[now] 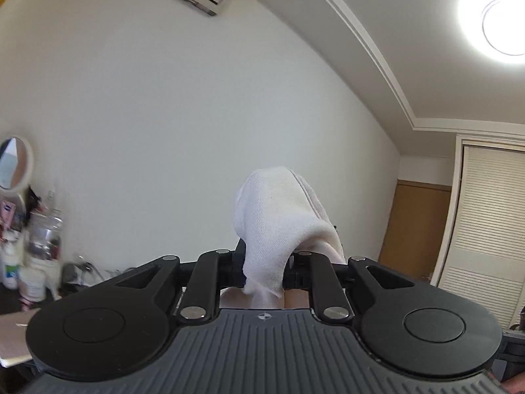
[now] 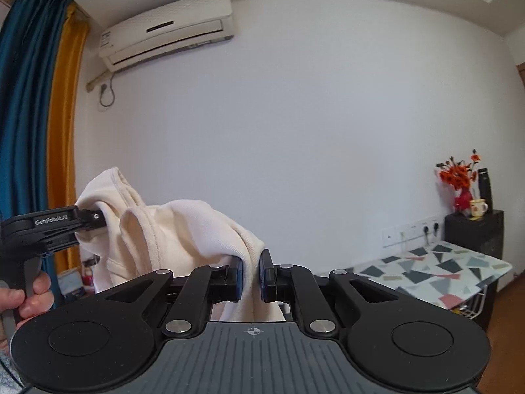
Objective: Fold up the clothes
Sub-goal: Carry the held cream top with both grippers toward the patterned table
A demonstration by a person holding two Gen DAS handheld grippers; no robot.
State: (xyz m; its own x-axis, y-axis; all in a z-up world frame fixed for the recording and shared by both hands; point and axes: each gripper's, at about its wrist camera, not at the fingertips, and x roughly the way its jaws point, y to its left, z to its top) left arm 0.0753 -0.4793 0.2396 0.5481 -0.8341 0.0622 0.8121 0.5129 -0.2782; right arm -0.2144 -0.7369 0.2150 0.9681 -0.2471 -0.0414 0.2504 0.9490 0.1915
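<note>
Indoors, a plain white wall [image 2: 295, 115] fills both views, with a cream air conditioner [image 2: 167, 29] mounted high beside teal and mustard curtains [image 2: 42, 115]. A round ceiling lamp [image 1: 502, 26] glows near a louvred wardrobe door [image 1: 485, 223]. A table with a terrazzo-patterned top [image 2: 436, 269] stands by a black cabinet carrying red flowers [image 2: 459, 174] and a mug [image 2: 477, 208]. The cream ribbed-knit garment [image 2: 183, 239] hangs in the air between the two tools: the right gripper [image 2: 251, 274] pinches a fold between its blue pads, and the left gripper [image 2: 98, 220], held in a hand [image 2: 29, 298], clamps another part.
</note>
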